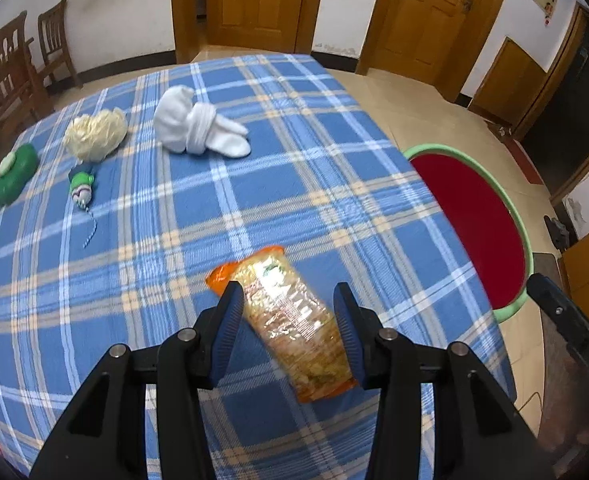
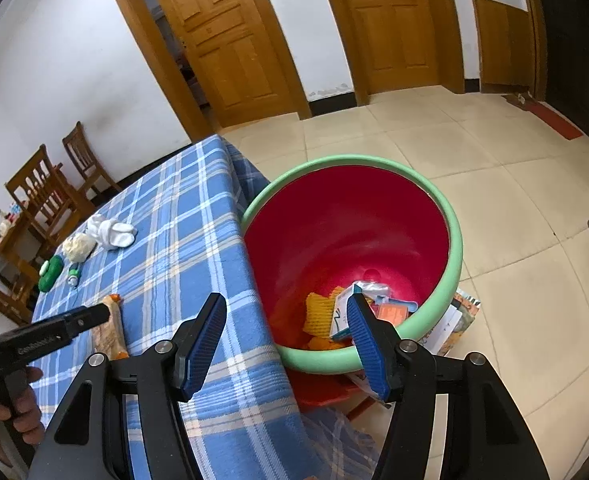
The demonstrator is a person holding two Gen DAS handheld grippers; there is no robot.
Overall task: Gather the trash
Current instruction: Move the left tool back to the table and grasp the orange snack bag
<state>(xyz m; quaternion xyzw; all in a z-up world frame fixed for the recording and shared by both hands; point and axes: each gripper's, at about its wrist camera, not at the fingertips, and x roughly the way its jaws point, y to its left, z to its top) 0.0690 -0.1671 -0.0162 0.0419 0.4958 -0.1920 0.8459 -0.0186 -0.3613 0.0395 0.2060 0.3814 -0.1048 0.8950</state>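
Left gripper [image 1: 286, 300] spread wide, straddling a snack packet [image 1: 290, 320] on the checked tablecloth [image 1: 174, 220]; left pad [image 1: 230, 320] just at the packet's edge, right pad [image 1: 346, 332] near its other side, contact too close to call. Packet lying flat near the table's near edge, orange ends, clear middle. Farther back on the cloth: rolled white socks [image 1: 198, 128], a cream scrubby puff [image 1: 96, 132], a green box [image 1: 14, 174], a small green-and-white toy [image 1: 81, 190]. Right gripper [image 2: 288, 320] released, holding nothing, hanging over the table edge beside the bin [image 2: 454, 264]. Bin with red inside and green rim, standing on the floor against the table, yellow netting [image 2: 320, 312] and cartons at its bottom. Left hand [image 2: 18, 408] gripping the other tool's handle.
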